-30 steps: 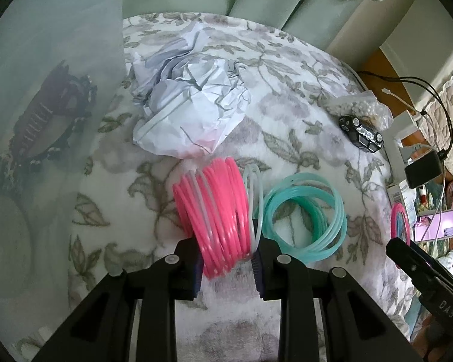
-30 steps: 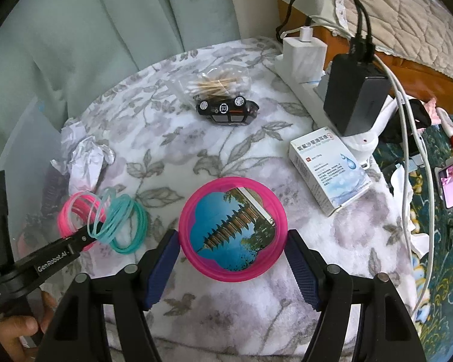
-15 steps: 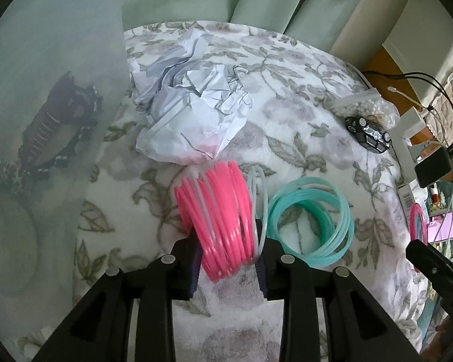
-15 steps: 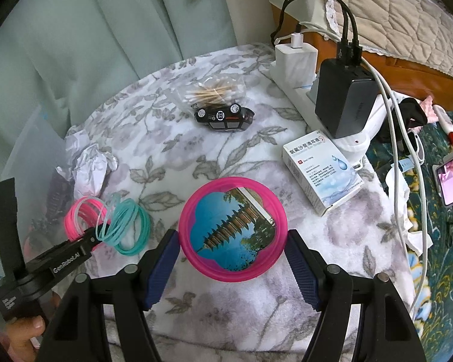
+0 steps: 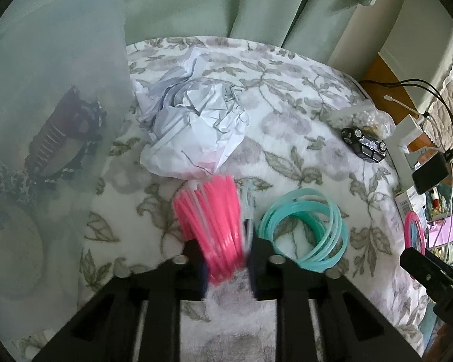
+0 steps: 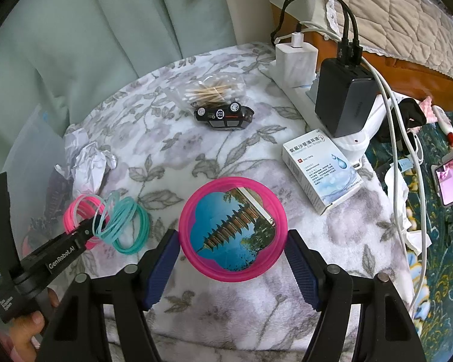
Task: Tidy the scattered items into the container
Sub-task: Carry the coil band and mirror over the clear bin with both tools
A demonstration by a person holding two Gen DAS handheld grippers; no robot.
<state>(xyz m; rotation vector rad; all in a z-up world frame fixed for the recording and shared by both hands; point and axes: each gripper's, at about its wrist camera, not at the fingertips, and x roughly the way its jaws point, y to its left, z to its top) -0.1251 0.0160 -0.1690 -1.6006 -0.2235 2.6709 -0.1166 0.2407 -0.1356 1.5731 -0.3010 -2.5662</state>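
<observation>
Our left gripper (image 5: 226, 259) is closing, pink bangles (image 5: 214, 223) bunched between its jaws. Squeeze them evenly before lifting to the clear container (image 5: 45, 120) at nine o'clock. Right gripper (image 6: 231, 256) brackets the pink mirror (image 6: 232, 229), jaws wide, apparently not touching.

Left gripper (image 5: 226, 259) fingers closing; right gripper (image 6: 231, 259) fingers spread.

Our left gripper (image 5: 226, 259) closes its jaws on a bundle of pink rings (image 5: 214, 226) standing on edge on the floral blanket (image 5: 302, 138). Teal rings (image 5: 305, 232) lie flat just beside it, crumpled white paper (image 5: 196, 132) sits behind, and the translucent container (image 5: 45, 120) rises at left. A toy car (image 5: 364, 144) rests far right.
</observation>
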